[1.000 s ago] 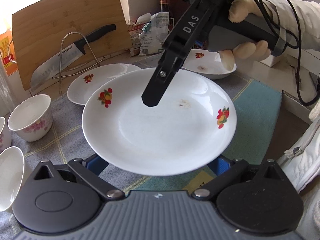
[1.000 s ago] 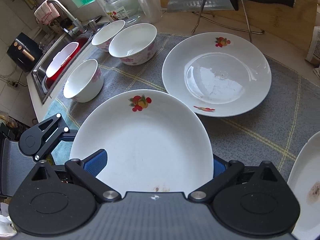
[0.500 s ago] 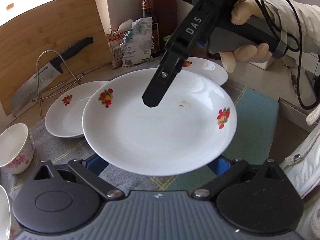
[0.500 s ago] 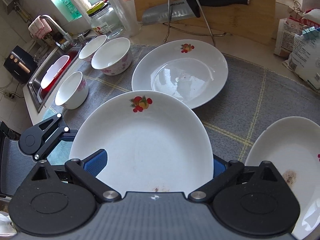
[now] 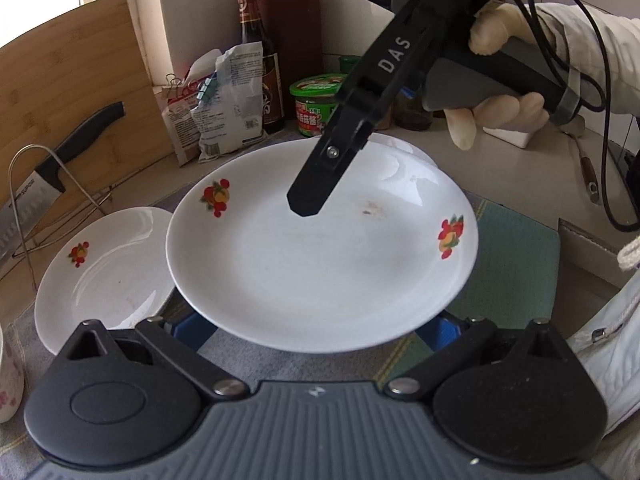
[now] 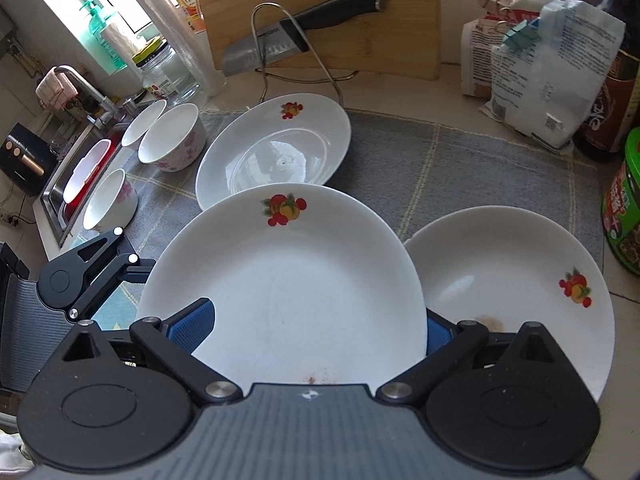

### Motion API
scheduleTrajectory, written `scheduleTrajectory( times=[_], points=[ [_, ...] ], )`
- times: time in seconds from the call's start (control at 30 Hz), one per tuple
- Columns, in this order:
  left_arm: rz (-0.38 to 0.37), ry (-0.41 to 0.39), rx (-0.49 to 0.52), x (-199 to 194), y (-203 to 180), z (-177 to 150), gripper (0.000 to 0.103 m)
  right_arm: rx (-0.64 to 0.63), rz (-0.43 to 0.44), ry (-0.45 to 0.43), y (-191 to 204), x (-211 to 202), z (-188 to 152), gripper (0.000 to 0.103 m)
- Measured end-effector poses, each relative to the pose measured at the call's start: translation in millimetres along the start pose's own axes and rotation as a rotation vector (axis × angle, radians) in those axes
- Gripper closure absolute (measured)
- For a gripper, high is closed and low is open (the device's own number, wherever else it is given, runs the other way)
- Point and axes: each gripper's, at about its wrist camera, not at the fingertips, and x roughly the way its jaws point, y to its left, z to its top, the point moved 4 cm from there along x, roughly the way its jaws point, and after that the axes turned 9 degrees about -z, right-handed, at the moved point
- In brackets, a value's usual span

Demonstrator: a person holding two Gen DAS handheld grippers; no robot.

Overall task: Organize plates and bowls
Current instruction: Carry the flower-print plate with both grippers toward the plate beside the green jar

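A white plate with fruit prints [image 5: 320, 256] is held in the air between both grippers. My left gripper [image 5: 312, 326] grips its near rim; it also shows in the right wrist view [image 6: 136, 270]. My right gripper [image 6: 316, 332] grips the opposite rim; one of its fingers [image 5: 316, 188] lies over the plate in the left wrist view. The held plate [image 6: 288, 288] hovers partly over a second plate [image 6: 516, 288] on the grey mat. A third plate [image 6: 276, 152] lies further left. Three white bowls with pink flowers [image 6: 170, 144] stand near the sink.
A cutting board [image 6: 316, 16] with a knife [image 6: 296, 30] on a wire rack stands at the back. Food bags [image 6: 548, 76], a dark bottle [image 5: 262, 64] and a green tub [image 5: 316, 104] line the wall. The sink [image 6: 76, 168] is at the left.
Both grippers have carried the held plate to the right, from beside the left plate to partly over the right plate. The bowls have slid out of the left wrist view.
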Motion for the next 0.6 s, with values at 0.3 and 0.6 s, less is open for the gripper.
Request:
scheduleTrajectory(
  times=[0.3, 0.6],
  points=[
    [-0.046, 0.011, 0.028, 35, -5, 25, 0.001, 0.051, -0.034, -0.004, -43, -6, -7, 0.0],
    [-0.054, 0.028, 0.031, 64, -8, 38, 0.001, 0.09, -0.046, -0.007, -75, 0, -8, 0.0]
  ],
)
